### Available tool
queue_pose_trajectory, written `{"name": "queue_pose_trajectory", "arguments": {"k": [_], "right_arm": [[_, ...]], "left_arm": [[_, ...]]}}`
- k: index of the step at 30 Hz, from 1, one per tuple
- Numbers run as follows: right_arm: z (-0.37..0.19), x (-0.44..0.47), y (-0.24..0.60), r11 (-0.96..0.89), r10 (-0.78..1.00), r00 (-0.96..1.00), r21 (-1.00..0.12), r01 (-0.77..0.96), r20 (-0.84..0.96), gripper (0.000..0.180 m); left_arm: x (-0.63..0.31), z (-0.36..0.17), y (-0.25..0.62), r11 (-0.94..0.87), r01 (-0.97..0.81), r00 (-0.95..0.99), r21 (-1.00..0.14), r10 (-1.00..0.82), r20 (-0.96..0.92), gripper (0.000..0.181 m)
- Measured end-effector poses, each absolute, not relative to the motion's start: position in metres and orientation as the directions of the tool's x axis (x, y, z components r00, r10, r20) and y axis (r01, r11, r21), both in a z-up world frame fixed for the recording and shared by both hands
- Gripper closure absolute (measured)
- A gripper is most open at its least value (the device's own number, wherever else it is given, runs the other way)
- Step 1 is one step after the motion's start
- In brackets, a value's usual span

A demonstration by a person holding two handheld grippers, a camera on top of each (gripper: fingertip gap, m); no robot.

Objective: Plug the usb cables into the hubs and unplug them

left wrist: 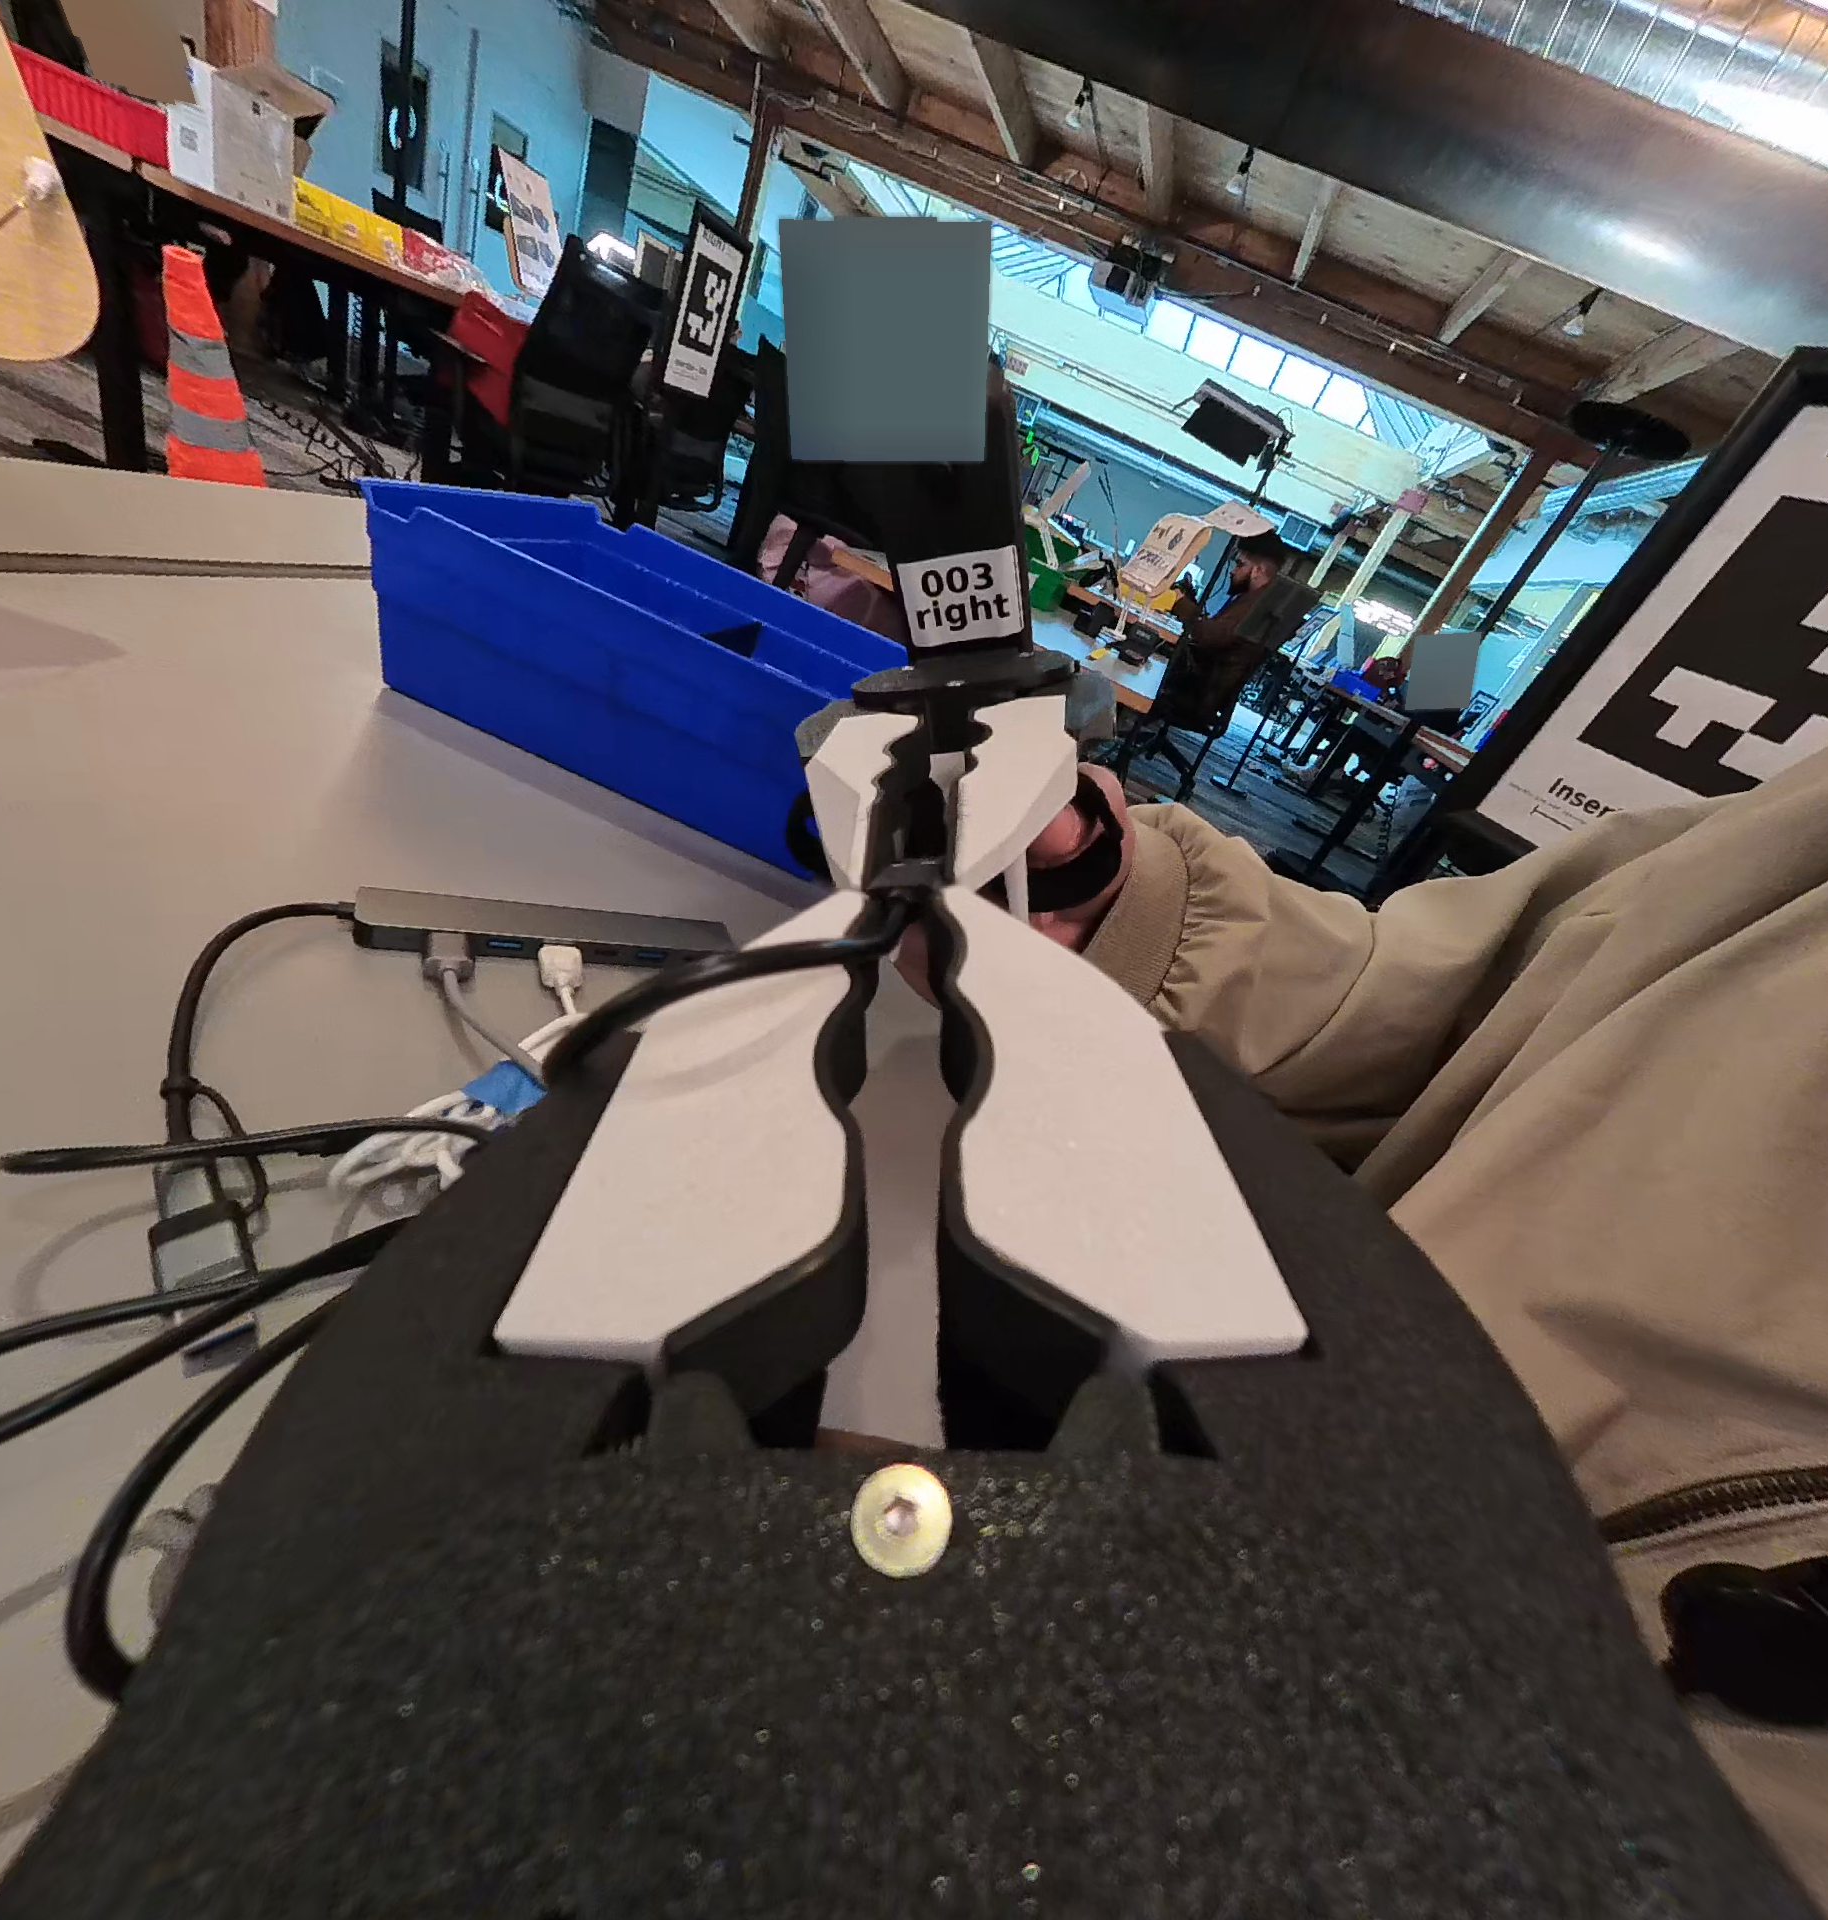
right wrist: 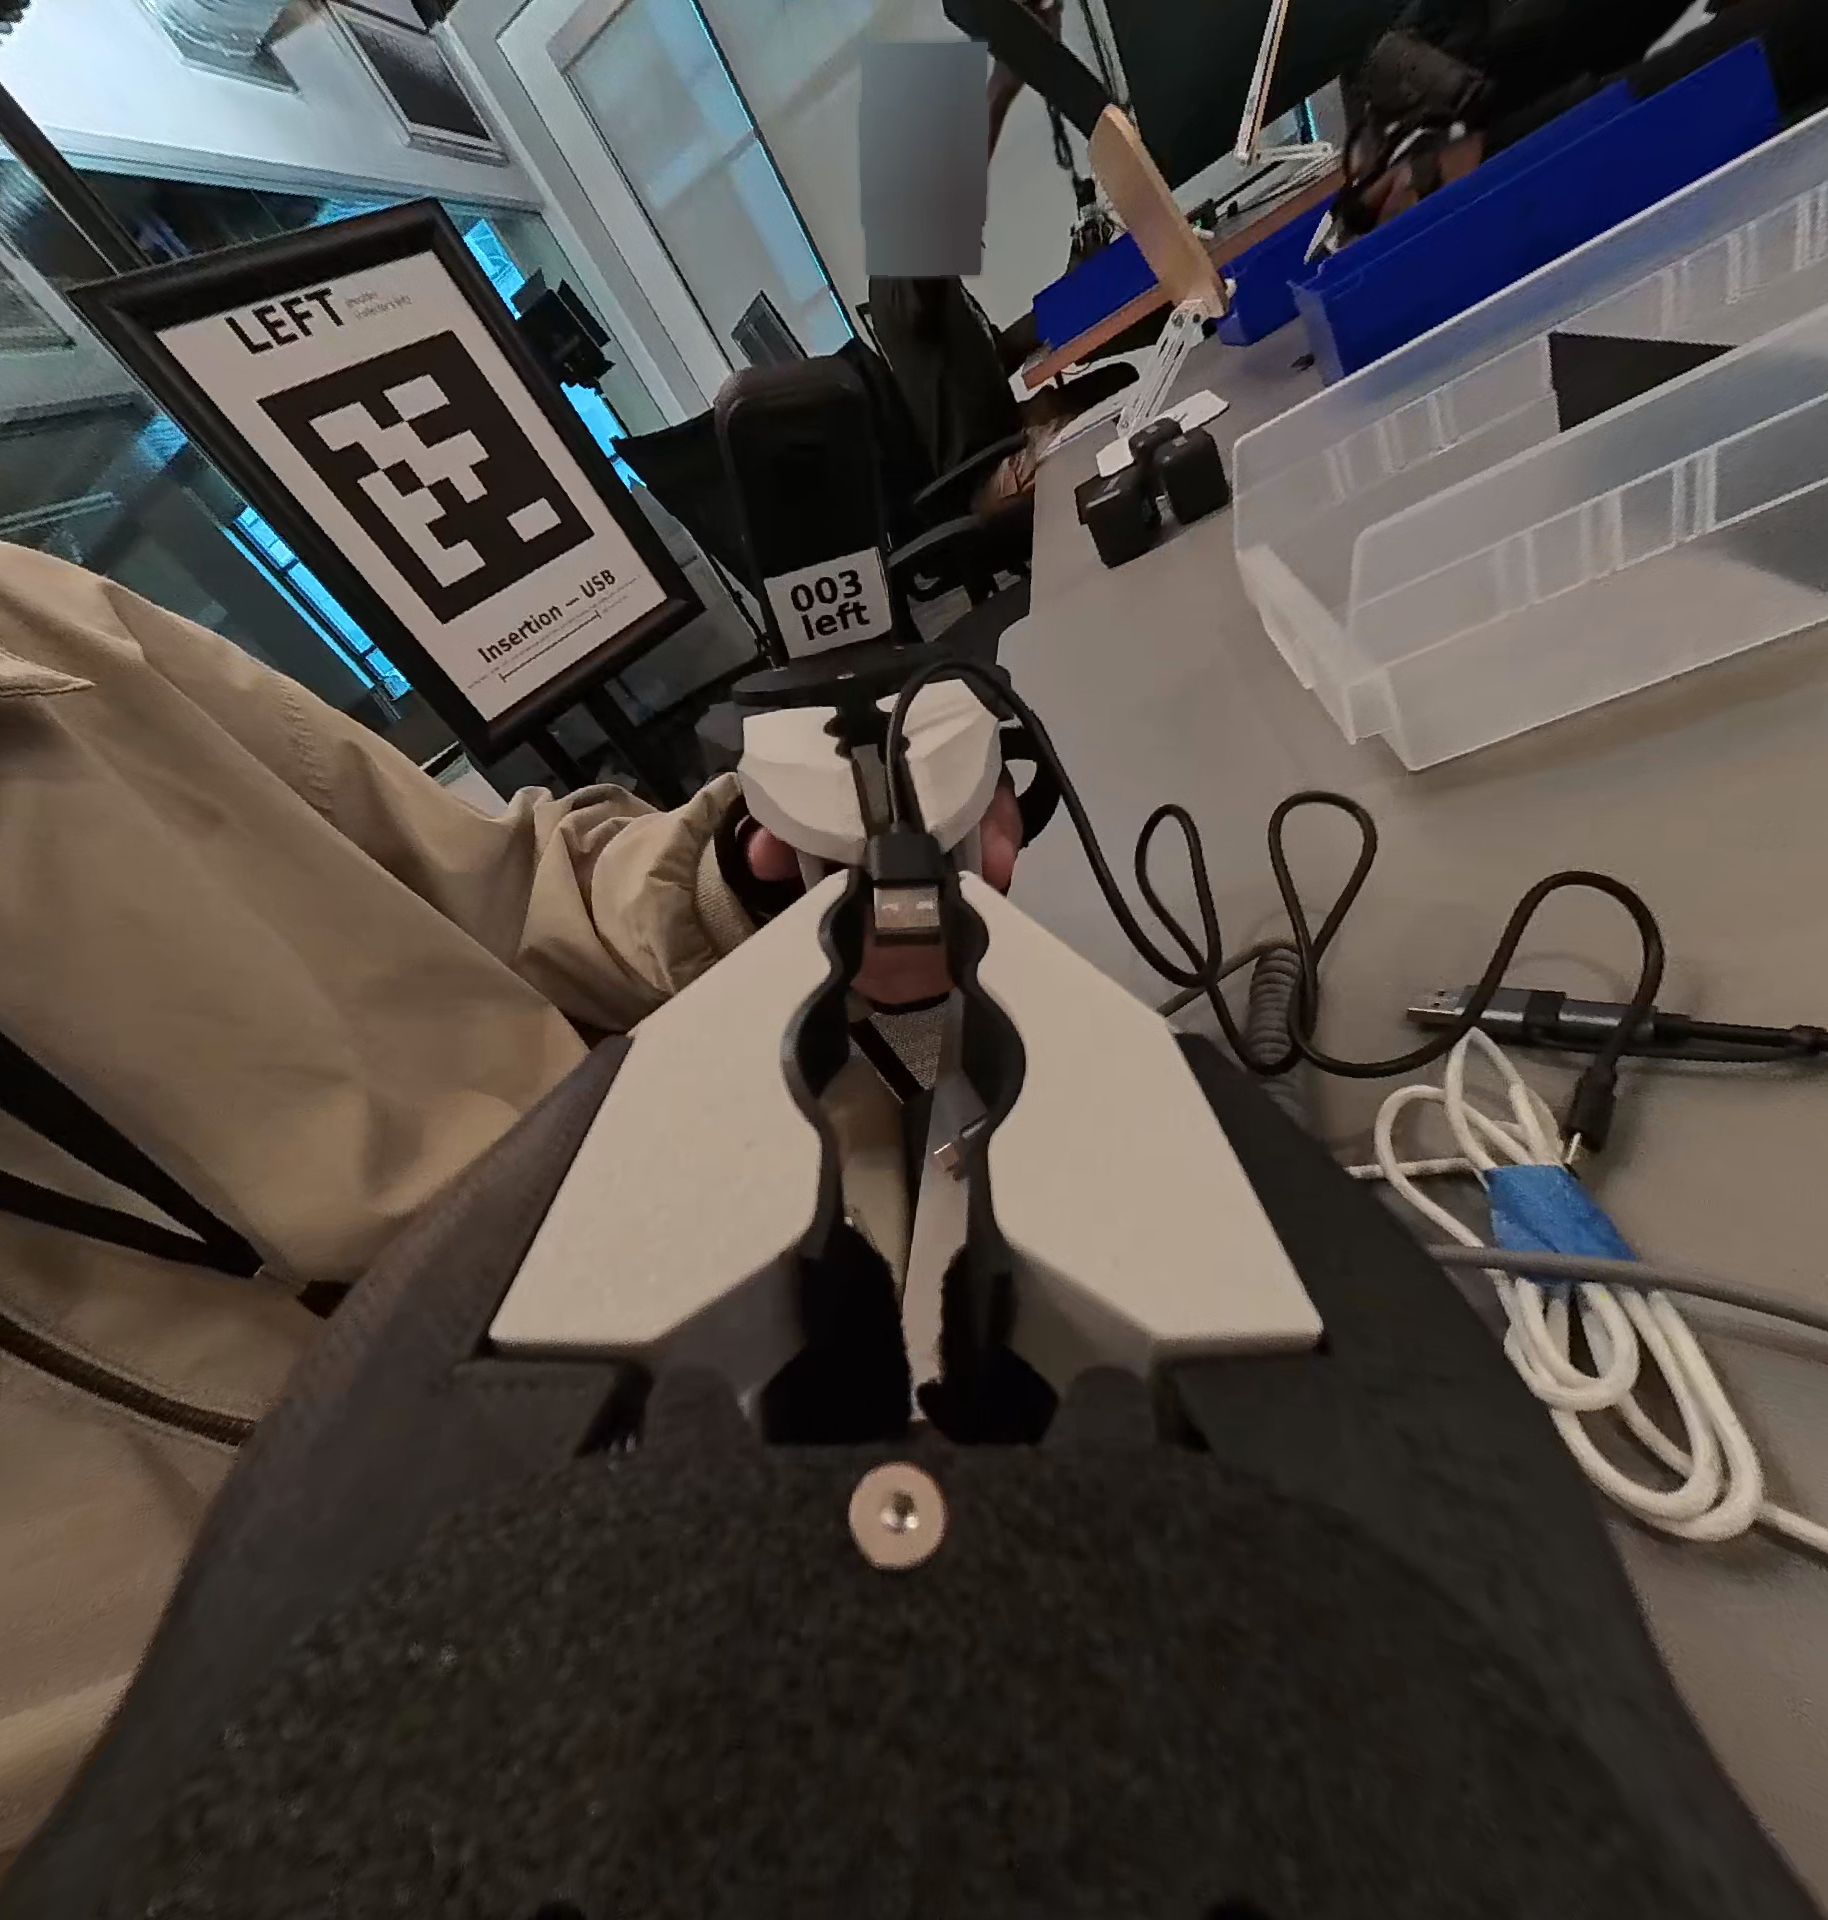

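Note:
A black USB cable's plug (right wrist: 902, 894) is held in the air between my two grippers, which face each other tip to tip. My left gripper (left wrist: 905, 899) is shut on the plug's rear end, and the black cable (left wrist: 681, 982) trails off to its left. My right gripper (right wrist: 902, 904) is closed around the plug's metal end. The same cable loops down to the table (right wrist: 1180, 904). A grey USB hub (left wrist: 536, 923) lies on the table to the left, with a grey plug (left wrist: 451, 961) and a white plug (left wrist: 560, 966) in it.
A blue bin (left wrist: 598, 644) stands behind the hub. Clear plastic bins (right wrist: 1564, 520) are at the right. A white cable bundle with blue tape (right wrist: 1544, 1226), a grey adapter (right wrist: 1512, 1013) and loose black cables lie on the table. A person's beige sleeve (left wrist: 1512, 1039) is close by. My left and right fingertips are right by each other. Both grippers' tips are roughly 15 cm from the grey adapter (right wrist: 1512, 1013). Look for it in the left wrist view (left wrist: 227, 1223) too.

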State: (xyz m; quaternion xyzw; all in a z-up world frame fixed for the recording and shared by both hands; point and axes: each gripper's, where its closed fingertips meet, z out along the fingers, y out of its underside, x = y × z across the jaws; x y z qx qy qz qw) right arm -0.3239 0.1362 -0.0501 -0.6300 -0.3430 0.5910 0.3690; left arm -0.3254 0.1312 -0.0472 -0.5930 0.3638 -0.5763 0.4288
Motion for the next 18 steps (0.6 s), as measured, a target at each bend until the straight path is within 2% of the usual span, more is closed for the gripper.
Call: {"name": "queue_pose_trajectory", "arguments": {"k": [10, 11, 13, 15, 18], "right_arm": [[-0.052, -0.321, 0.141, -0.486, 0.87, 0.096, -0.874, -0.005, -0.484, 0.165], [-0.055, -0.314, 0.148, -0.465, 0.876, 0.146, -0.885, 0.01, -0.459, 0.161], [-0.072, -0.285, 0.181, -0.426, 0.844, 0.385, -0.903, 0.058, -0.373, 0.151], [-0.098, -0.243, 0.214, -0.436, 0.73, 0.631, -0.89, 0.135, -0.262, 0.147], [-0.13, -0.196, 0.236, -0.531, 0.551, 0.81, -0.833, 0.154, -0.201, 0.144]], "left_arm": [[-0.328, -0.048, 0.138, -0.291, 0.053, 0.159, -0.955, -0.942, 0.296, 0.176], [-0.332, -0.046, 0.143, -0.258, 0.058, 0.198, -0.964, -0.944, 0.265, 0.176], [-0.343, -0.043, 0.156, -0.183, 0.057, 0.302, -0.981, -0.934, 0.192, 0.176], [-0.354, -0.045, 0.169, -0.09, 0.007, 0.42, -0.996, -0.904, 0.084, 0.176], [-0.361, -0.043, 0.179, 0.009, -0.047, 0.523, -0.999, -0.852, -0.032, 0.176]]}}
